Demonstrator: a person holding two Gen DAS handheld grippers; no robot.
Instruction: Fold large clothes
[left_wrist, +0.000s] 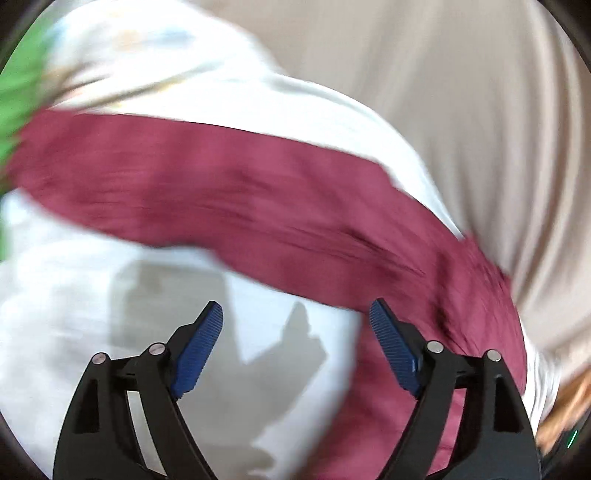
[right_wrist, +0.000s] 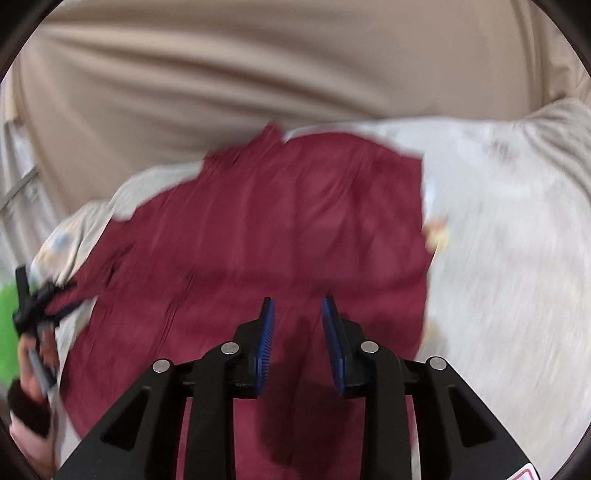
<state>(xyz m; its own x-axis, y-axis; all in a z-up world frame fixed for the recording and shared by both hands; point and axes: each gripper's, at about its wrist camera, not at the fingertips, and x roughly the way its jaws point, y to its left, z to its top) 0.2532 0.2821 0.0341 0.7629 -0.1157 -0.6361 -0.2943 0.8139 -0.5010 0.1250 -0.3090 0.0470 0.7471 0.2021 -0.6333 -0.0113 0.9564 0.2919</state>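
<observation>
I count one crumpled maroon cloth garment (left_wrist: 258, 206), lying spread across one white sheet with faint coloured prints (left_wrist: 62, 306). Two grippers are in my views. My left gripper (left_wrist: 295, 317) has its blue ribbed pads spread wide, nothing between them, above the white sheet at the garment's edge. My right gripper (right_wrist: 297, 314) hovers over the maroon garment (right_wrist: 258, 236), jaws parted by a narrow gap, pinching nothing. The white sheet (right_wrist: 498, 258) covers the work surface. Behind it hangs one beige draped curtain (right_wrist: 258, 81). A green blur (left_wrist: 18, 92) sits at the left edge; I cannot tell what it is.
</observation>
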